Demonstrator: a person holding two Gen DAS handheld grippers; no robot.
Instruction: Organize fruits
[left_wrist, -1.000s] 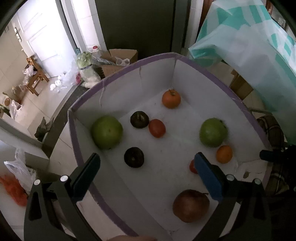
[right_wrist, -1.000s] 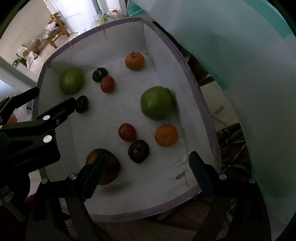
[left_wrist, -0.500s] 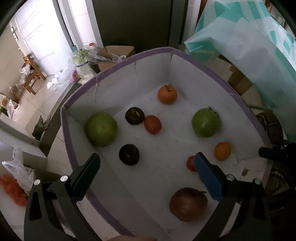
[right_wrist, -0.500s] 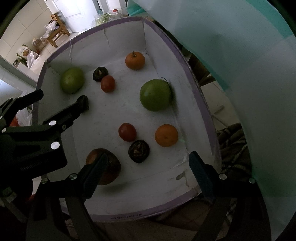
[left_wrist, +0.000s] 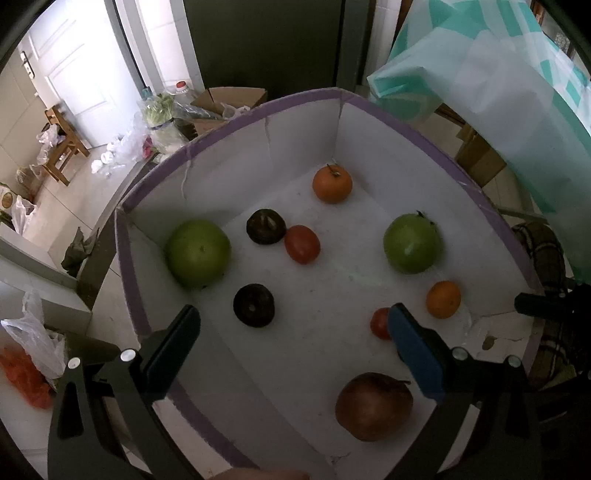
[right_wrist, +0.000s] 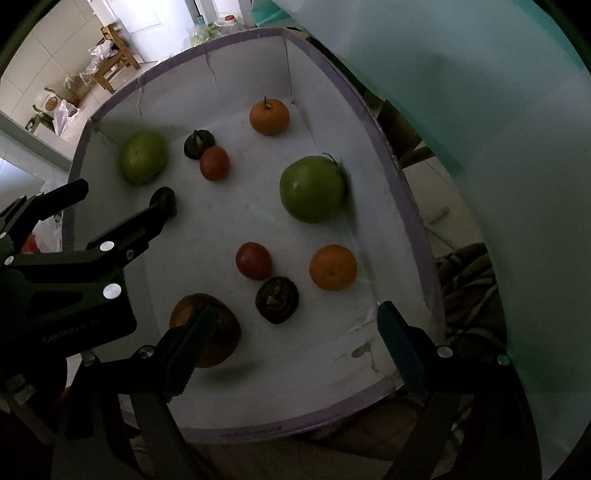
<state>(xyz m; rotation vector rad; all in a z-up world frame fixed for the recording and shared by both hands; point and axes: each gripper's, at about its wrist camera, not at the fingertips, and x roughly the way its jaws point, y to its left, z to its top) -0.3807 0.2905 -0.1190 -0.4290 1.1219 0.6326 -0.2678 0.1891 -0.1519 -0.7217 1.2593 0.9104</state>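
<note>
Both grippers, left (left_wrist: 293, 334) and right (right_wrist: 291, 332), hover empty, fingers spread, over the box (right_wrist: 391, 155); fruits lie scattered inside. Risk: round green apple (right_wrist: 312, 194) rolls off if pinched off-centre, or left fingers clip the box wall.

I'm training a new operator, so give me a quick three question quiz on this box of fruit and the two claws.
1. True or false: the left claw is shut on a fruit.
2. How many green fruits lie in the white box? A) one B) two C) three
3. Fill in: in the right wrist view, the dark fruit nearest the right claw lies just below a ____ coloured fruit.

Key
1. False. Both claws are open and hold nothing.
2. B. One green fruit is by the left wall, the other near the right wall.
3. Red, the small red fruit.
</note>
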